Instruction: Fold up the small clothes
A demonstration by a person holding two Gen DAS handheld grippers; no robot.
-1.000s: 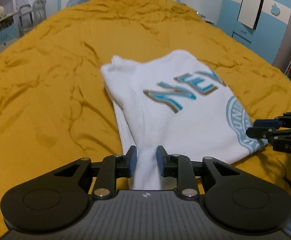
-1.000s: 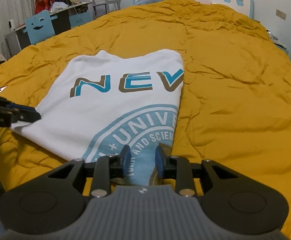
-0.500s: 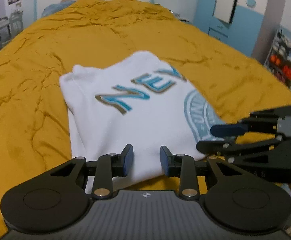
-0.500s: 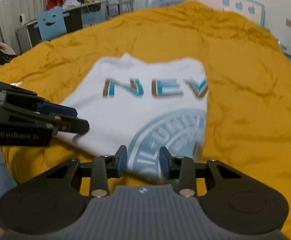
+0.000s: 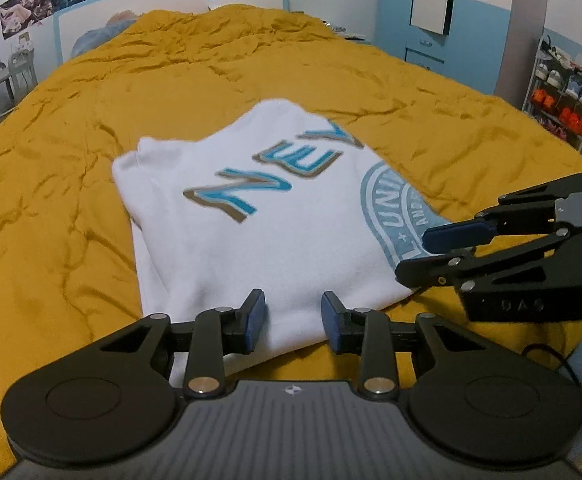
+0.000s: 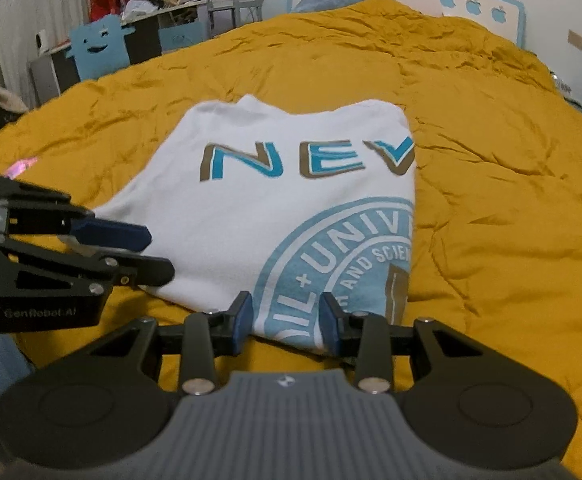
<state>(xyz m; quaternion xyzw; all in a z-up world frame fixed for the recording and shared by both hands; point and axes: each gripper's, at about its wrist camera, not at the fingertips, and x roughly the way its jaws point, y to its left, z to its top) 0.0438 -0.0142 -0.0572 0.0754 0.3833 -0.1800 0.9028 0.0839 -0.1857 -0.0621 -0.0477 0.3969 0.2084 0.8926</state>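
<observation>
A white shirt (image 5: 271, 248) (image 6: 251, 216), folded into a rectangle with blue "NEV" lettering and a round blue seal, lies flat on the yellow bed cover (image 5: 51, 200) (image 6: 511, 200). My left gripper (image 5: 293, 314) sits at the shirt's near edge; its jaws are opening, with the hem lying loose between the pads. My right gripper (image 6: 285, 312) stands open over the near hem by the seal, its pads apart from the cloth. Each gripper shows in the other's view: the right gripper (image 5: 431, 252) at the shirt's right corner, the left gripper (image 6: 159, 254) at its left corner.
The bed cover spreads wide and wrinkled around the shirt. A headboard (image 5: 171, 4) with apple shapes stands at the far end. A shoe shelf (image 5: 563, 92) is at the right, a blue smiling chair (image 6: 99, 46) and a cluttered desk at the left. A small pink thing (image 6: 21, 168) lies on the cover.
The left gripper's jaws have widened and let go of the fold of cloth they were on. Both grippers have drawn back to the near hem, closer to each other. The shirt lies flat.
</observation>
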